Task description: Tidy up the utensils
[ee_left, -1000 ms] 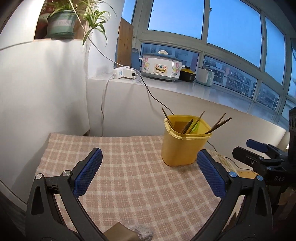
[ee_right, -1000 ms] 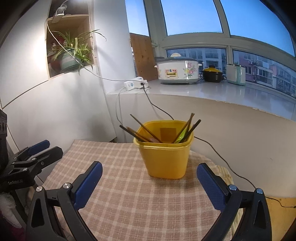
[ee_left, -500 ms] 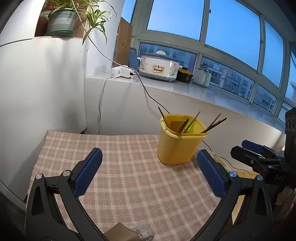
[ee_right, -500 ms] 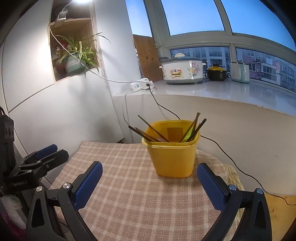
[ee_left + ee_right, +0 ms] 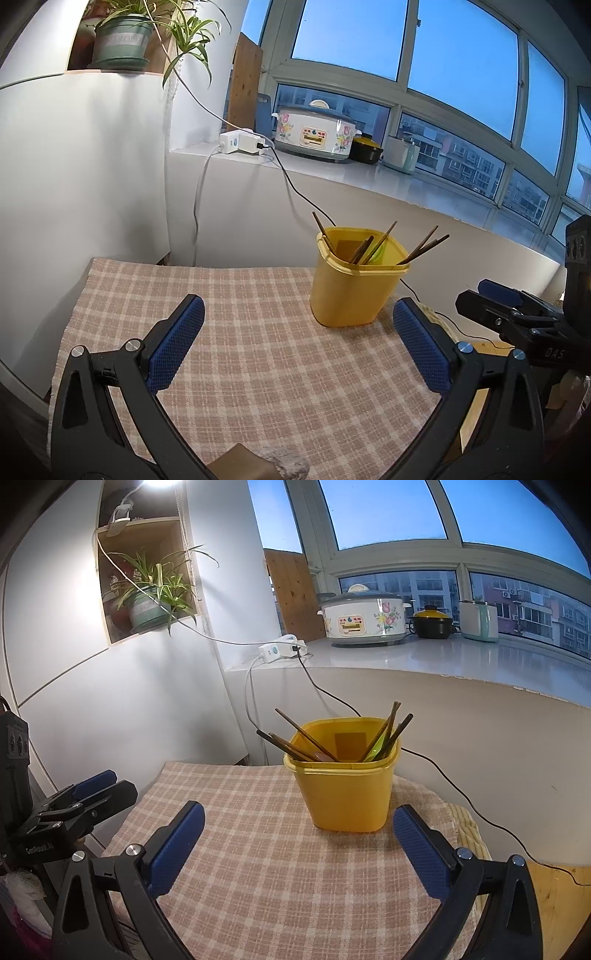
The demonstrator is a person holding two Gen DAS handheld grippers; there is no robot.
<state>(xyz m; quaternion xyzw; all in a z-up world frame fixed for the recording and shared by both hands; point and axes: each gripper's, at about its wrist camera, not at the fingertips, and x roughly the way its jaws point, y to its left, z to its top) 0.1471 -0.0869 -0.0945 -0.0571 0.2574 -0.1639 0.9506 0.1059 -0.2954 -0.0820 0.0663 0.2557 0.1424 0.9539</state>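
Note:
A yellow plastic cup [image 5: 352,288] stands upright on a checked cloth [image 5: 258,350]; it also shows in the right wrist view [image 5: 349,790]. Several brown chopsticks [image 5: 421,246] and a green utensil [image 5: 376,752] lean inside it. My left gripper [image 5: 295,345] is open and empty, above the cloth, short of the cup. My right gripper [image 5: 297,843] is open and empty, also short of the cup. Each gripper shows at the edge of the other's view: the right one [image 5: 517,314], the left one [image 5: 74,801].
A white wall and ledge stand behind the table, with a power strip [image 5: 240,142], a trailing black cable [image 5: 295,188], a rice cooker [image 5: 314,134] and a small pot [image 5: 365,149]. A potted plant [image 5: 151,602] sits in a wall niche. A woven mat edge [image 5: 469,834] lies under the cloth at the right.
Both grippers have drawn back and risen slightly, so the cup looks a little farther off. Both stay open and empty. The cup and chopsticks have not moved.

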